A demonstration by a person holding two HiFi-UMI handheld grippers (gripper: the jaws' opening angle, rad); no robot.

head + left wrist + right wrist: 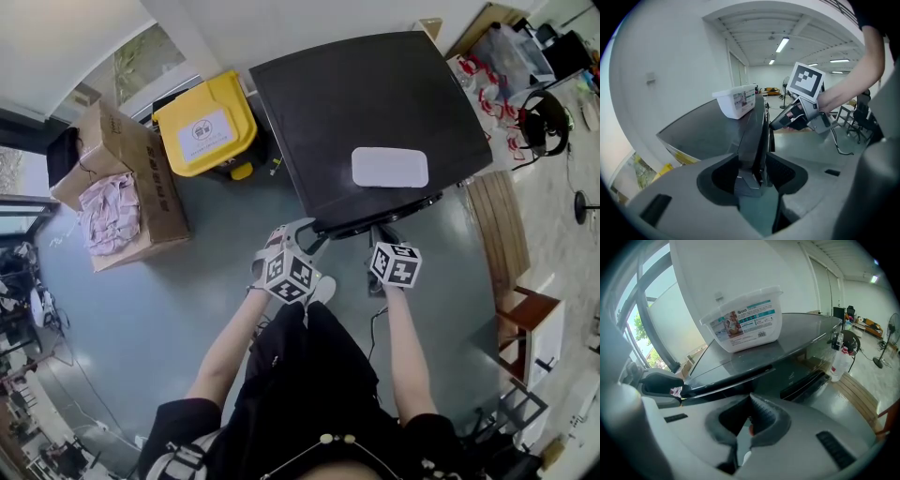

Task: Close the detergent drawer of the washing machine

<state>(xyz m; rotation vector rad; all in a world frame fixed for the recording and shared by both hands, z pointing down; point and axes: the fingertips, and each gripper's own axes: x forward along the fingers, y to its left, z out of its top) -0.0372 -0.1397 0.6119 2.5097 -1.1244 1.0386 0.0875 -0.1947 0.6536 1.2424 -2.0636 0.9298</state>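
Note:
The dark washing machine (pixel 356 103) carries a white tub (pixel 389 167) on its top. Along its front runs the dark drawer front (pixel 757 136), a long dark bar (pixel 736 378) in the right gripper view. My left gripper (pixel 302 230) is at the drawer's left end, open, with the drawer's edge between its jaws (pixel 757 164); gaps show on both sides of the edge. From the right gripper view, the left gripper (pixel 678 392) touches the bar's end. The right gripper (pixel 378 234) hovers just before the machine's front, shut and empty (pixel 749 420).
A yellow-lidded bin (pixel 206 127) and a cardboard box with cloth (pixel 117 197) stand left of the machine on the grey floor. A wooden bench (pixel 502 225) runs along its right side. A white bottle (pixel 839 364) stands on that bench.

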